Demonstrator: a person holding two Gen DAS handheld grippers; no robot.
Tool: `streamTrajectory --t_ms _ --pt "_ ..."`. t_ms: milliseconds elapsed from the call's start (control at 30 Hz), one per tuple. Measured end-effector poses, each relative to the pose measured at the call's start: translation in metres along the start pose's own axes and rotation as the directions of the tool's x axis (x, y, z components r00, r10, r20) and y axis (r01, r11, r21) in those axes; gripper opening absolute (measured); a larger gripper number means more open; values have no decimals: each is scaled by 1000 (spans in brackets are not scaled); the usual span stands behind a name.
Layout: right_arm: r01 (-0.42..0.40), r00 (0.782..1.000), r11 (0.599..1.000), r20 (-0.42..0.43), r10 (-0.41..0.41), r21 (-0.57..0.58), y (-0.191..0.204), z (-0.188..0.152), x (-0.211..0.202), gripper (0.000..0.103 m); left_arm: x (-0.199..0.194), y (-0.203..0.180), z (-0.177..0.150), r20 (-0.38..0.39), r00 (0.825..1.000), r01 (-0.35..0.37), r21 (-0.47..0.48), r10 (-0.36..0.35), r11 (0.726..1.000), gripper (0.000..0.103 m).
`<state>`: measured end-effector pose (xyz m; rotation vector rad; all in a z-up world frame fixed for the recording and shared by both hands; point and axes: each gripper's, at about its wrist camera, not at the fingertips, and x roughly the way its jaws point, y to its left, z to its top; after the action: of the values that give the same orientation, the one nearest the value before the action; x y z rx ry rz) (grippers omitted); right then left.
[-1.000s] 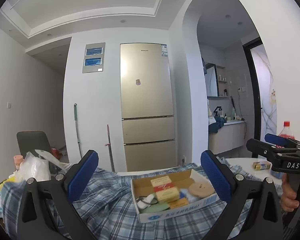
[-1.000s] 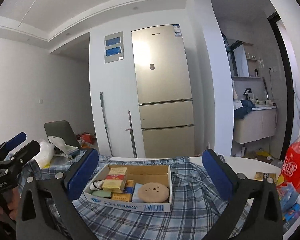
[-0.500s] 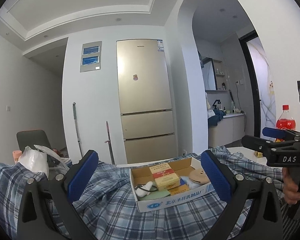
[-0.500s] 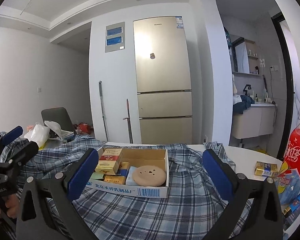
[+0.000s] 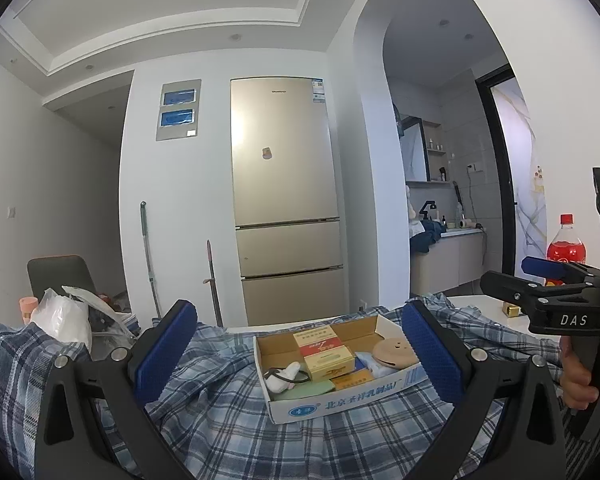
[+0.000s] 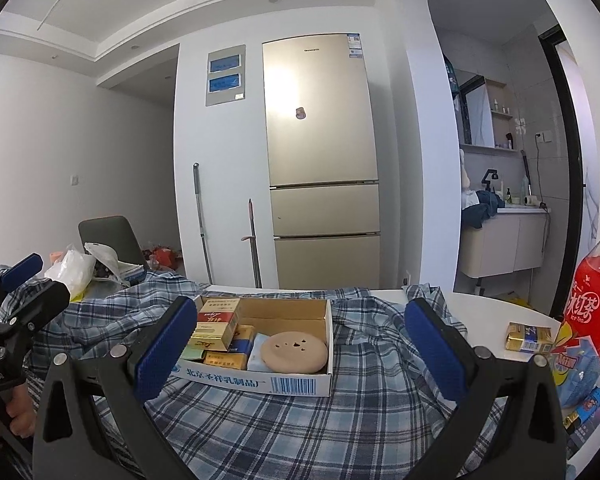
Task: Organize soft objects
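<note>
A blue plaid cloth (image 5: 236, 420) lies crumpled over the table and also shows in the right wrist view (image 6: 340, 416). A shallow cardboard box (image 5: 340, 398) sits on it, holding small packets, a round tan pad (image 5: 394, 354) and a white bundle (image 5: 282, 374). The box (image 6: 260, 378) and the pad (image 6: 294, 350) show in the right wrist view too. My left gripper (image 5: 298, 354) is open and empty, just in front of the box. My right gripper (image 6: 300, 346) is open and empty, also facing the box.
A red ice tea bottle (image 6: 596, 300) and a gold packet (image 6: 528, 336) stand on the white table at the right. A white plastic bag (image 5: 66, 318) and a chair (image 6: 112, 240) are at the left. A fridge (image 5: 286, 200) stands behind.
Both cameras have dropped lower and come nearer the box. The plaid cloth now rises higher at the left edge of the left wrist view. Both grippers stay open.
</note>
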<state>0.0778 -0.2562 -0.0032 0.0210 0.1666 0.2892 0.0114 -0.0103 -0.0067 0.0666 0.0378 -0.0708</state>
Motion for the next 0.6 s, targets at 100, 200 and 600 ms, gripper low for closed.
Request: streamTrajectory --t_ms 100,200,600 --pt "2 1000 1000 3 -2 -7 1 0 -1 103 0 3 -1 0 1000 -2 -13 2 1000 103" --pt "3 1000 1000 9 -3 -13 2 0 -2 103 0 4 -1 -4 1000 0 -10 0 1000 103" --pt "5 1000 1000 6 -5 -12 2 0 -4 103 1 6 -1 -15 1000 -7 -11 7 1000 103"
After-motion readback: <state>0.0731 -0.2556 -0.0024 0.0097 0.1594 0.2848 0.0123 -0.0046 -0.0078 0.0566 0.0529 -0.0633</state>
